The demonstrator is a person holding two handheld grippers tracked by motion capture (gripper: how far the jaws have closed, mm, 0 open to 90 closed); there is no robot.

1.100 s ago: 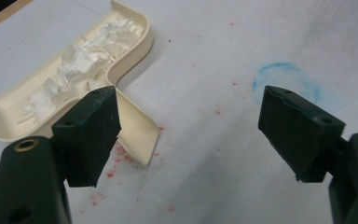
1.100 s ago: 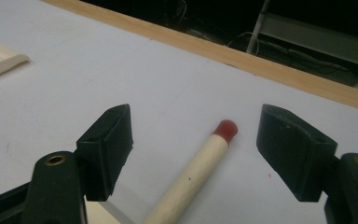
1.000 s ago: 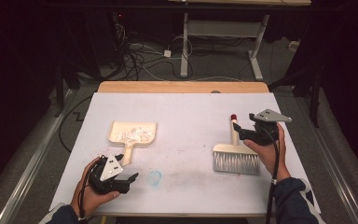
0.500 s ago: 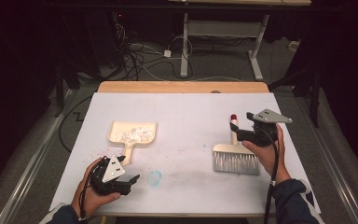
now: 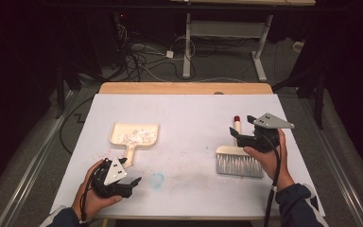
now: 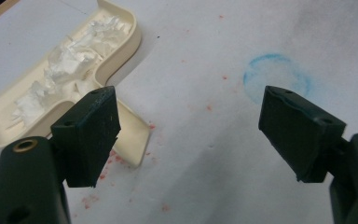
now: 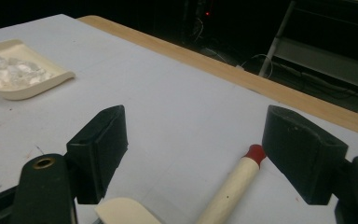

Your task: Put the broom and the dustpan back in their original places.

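Note:
A cream dustpan (image 5: 117, 128) holding white scraps lies left of centre, its handle pointing at my left gripper (image 5: 133, 185). That gripper rests open near the front edge, the dustpan handle (image 6: 135, 140) just beside one jaw of the left gripper (image 6: 189, 102). At the right lies a brush (image 5: 238, 163) with grey bristles and a cream, red-tipped handle (image 7: 228, 186). My right gripper (image 5: 233, 135) hovers over that handle. Its jaws have just been opening and stand wide, so the right gripper (image 7: 196, 126) has the handle below and between them, untouched.
White paper covers the table (image 5: 189, 109), with a wooden strip (image 5: 184, 88) along the far edge. A blue ring mark (image 6: 277, 77) and red specks lie near the left gripper. Cables and desk legs (image 5: 187, 42) stand on the dark floor beyond.
The right gripper has lifted slightly off the brush handle and its jaws stand wider. The brush, the dustpan and the left hand have stayed put.

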